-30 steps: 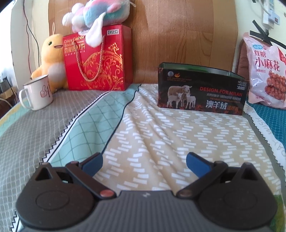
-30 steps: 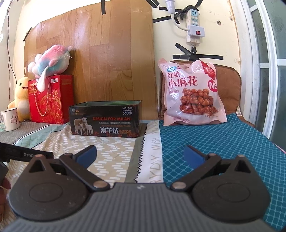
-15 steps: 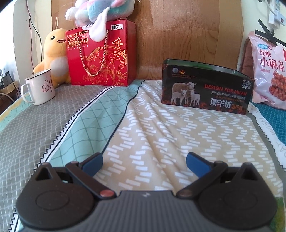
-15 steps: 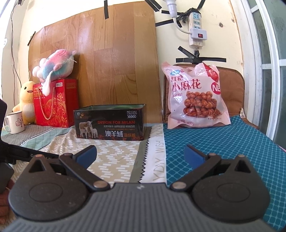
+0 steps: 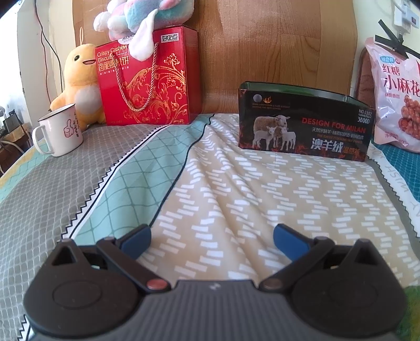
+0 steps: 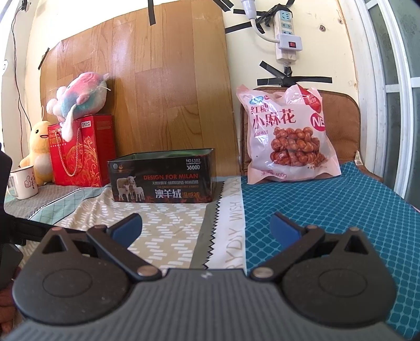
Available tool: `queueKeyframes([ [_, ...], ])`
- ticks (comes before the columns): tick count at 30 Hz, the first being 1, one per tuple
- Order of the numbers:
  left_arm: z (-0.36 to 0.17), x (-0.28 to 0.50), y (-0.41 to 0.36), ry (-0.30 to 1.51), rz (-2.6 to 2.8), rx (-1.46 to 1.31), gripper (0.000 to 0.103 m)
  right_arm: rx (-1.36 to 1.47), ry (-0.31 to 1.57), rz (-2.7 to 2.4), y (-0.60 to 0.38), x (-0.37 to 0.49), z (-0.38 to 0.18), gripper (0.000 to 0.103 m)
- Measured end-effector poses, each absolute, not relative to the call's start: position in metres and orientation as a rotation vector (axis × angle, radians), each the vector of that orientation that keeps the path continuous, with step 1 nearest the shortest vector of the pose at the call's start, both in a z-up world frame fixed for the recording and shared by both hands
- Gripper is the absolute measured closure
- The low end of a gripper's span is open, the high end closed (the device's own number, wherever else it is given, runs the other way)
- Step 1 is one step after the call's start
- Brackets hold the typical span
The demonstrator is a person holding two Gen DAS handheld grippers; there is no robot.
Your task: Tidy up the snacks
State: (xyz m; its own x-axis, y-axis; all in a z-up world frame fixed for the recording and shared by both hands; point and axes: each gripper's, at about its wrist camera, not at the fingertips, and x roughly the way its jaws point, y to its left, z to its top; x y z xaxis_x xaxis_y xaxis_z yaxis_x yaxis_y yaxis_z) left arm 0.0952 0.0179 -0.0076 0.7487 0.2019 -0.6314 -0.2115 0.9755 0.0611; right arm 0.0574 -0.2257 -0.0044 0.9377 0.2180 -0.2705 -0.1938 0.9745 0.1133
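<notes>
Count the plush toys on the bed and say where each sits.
2. The yellow duck plush sits behind the white mug; the pastel plush lies atop the red gift box. Others may be hidden.

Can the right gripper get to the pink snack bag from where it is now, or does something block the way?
Probably yes. The right gripper is open and empty, and only bare bedspread lies between it and the snack bag. The black tin sits off to the left, out of that path.
</notes>
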Motion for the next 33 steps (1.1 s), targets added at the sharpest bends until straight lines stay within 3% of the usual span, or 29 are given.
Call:
queueKeyframes([
  [16,0.000,0.077,0.007,0.554,0.323,0.094,0.000,0.089,0.284,0.206,-0.227,0.058,-0.004,0.000],
  [33,-0.005,0.087,0.010,0.628,0.275,0.084,0.000,0.092,0.286,0.210,-0.228,0.058,-0.003,0.000],
])
